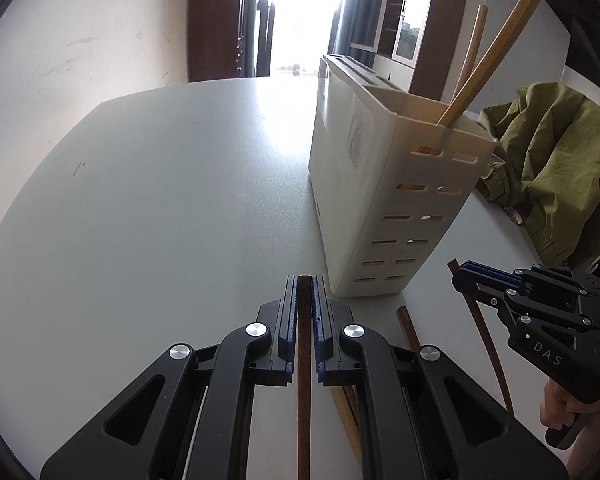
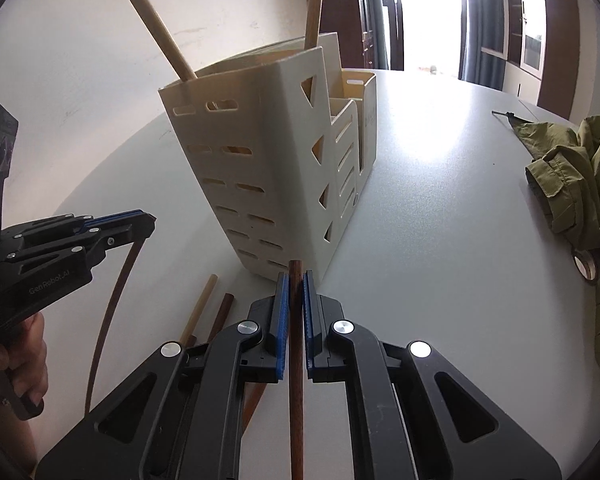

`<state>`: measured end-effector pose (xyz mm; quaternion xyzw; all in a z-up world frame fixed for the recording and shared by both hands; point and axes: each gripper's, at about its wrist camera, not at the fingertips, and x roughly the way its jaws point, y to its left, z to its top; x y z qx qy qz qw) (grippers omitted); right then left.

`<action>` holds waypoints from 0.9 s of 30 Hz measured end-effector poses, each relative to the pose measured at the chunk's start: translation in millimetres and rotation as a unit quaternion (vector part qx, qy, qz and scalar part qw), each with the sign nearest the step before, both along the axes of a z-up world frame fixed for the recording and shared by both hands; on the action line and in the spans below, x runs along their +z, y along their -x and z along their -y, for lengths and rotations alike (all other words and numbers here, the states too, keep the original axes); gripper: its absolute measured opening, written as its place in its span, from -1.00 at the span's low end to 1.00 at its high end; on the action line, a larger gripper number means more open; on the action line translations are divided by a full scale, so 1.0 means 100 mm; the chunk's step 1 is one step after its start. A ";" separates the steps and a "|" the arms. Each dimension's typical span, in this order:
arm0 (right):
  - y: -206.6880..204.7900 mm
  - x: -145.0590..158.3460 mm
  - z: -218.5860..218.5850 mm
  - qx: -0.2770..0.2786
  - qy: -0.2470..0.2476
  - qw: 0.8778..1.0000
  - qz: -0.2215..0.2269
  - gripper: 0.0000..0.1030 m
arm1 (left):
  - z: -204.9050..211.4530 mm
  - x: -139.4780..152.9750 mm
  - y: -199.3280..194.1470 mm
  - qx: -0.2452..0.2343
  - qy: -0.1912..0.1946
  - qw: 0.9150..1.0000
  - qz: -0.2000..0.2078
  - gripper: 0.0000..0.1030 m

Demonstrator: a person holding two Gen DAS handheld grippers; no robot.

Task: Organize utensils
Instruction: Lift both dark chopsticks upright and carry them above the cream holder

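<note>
Table: we see a pale grey round-edged table, glare from the doorway washing across its far half.
Room: a bright doorway sits at twelve o'clock in the left wrist view, brown-and-white cabinets at one o'clock, a plain scuffed wall at ten o'clock.
Utensil holder: the cream slotted utensil holder stands upright on the table, at one o'clock from our left gripper and eleven o'clock from our right.
In the holder: two light wooden handles lean out of its top compartment.
Left gripper: our left gripper has its jaws nearly closed, clamped on a dark wooden chopstick.
Right gripper: our right gripper is likewise pinched tight on another dark chopstick.
Loose sticks: a pale stick and a dark one lie on the table at ten o'clock from the right gripper.
Cloth: an olive-green garment is heaped at three o'clock, a roll of tape just beside it.
Cut off: both held chopsticks run off the bottom edge; we cannot tell what ends they have.
Hard to make out: the holder's rear compartments, and the handles' lower ends.
</note>
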<state>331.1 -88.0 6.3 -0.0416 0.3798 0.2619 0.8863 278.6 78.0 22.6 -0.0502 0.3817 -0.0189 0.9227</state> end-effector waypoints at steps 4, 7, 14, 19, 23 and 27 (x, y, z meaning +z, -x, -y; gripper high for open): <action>0.11 0.22 0.02 0.010 -0.015 0.999 0.040 -0.85 | 0.03 0.22 0.11 0.007 -0.008 0.999 0.047 -0.88; 0.14 0.37 0.06 0.011 -0.027 0.998 0.058 -0.85 | 0.04 0.33 0.16 0.008 -0.011 0.998 0.064 -0.88; 0.16 0.64 0.15 0.007 -0.043 0.995 0.087 -0.85 | 0.05 0.61 0.20 0.011 -0.019 0.995 0.100 -0.87; 0.21 0.81 0.23 0.007 -0.052 0.993 0.106 -0.85 | 0.20 0.75 0.19 0.008 -0.023 0.992 0.121 -0.87; 0.24 0.96 0.28 0.008 -0.062 0.990 0.126 -0.85 | 0.25 0.83 0.19 0.009 -0.028 0.991 0.132 -0.88; 0.27 1.09 0.31 0.009 -0.062 0.987 0.147 -0.85 | 0.27 0.93 0.23 0.014 -0.035 0.988 0.149 -0.88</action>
